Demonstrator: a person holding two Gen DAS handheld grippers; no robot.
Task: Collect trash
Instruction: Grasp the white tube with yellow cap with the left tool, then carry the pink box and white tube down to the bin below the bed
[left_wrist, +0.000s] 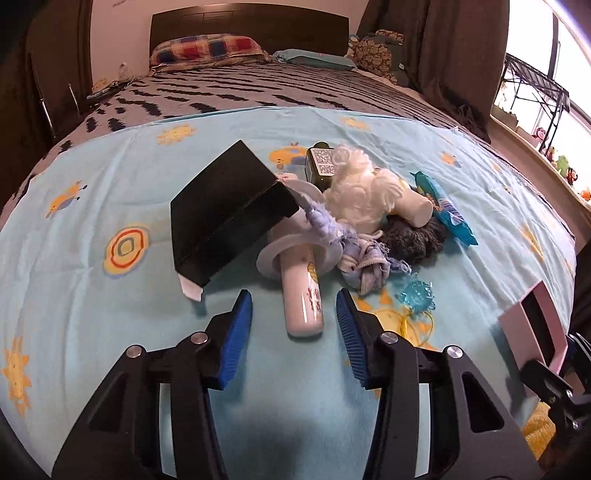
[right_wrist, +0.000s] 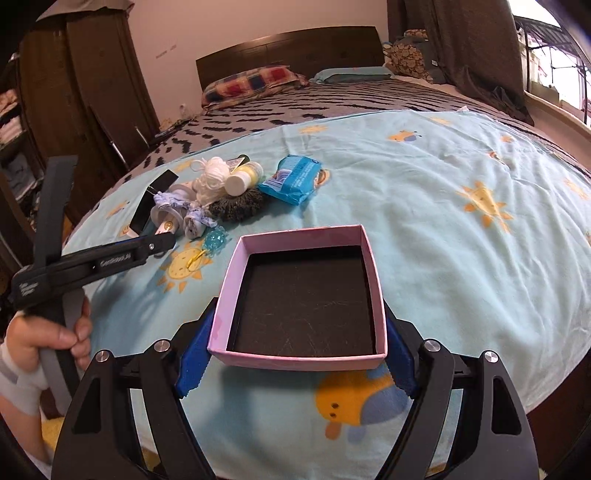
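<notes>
Trash pile (left_wrist: 351, 218) on light-blue sun-print blanket (left_wrist: 110, 177), near to far. Left gripper (left_wrist: 294, 317): spread, flanking white tube (left_wrist: 301, 291), red print unreadable. Beyond: black box (left_wrist: 225, 210), blue wipes packet (left_wrist: 448, 210), dark bottle (left_wrist: 320, 166) with QR label. Right gripper (right_wrist: 295, 363): pinching pink box (right_wrist: 303, 295).

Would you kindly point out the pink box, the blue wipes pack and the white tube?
pink box (right_wrist: 236, 284): right wrist view, on its left wall.
blue wipes pack (right_wrist: 293, 179): right wrist view, on its top face.
white tube (left_wrist: 301, 295): left wrist view, mid-body.
</notes>
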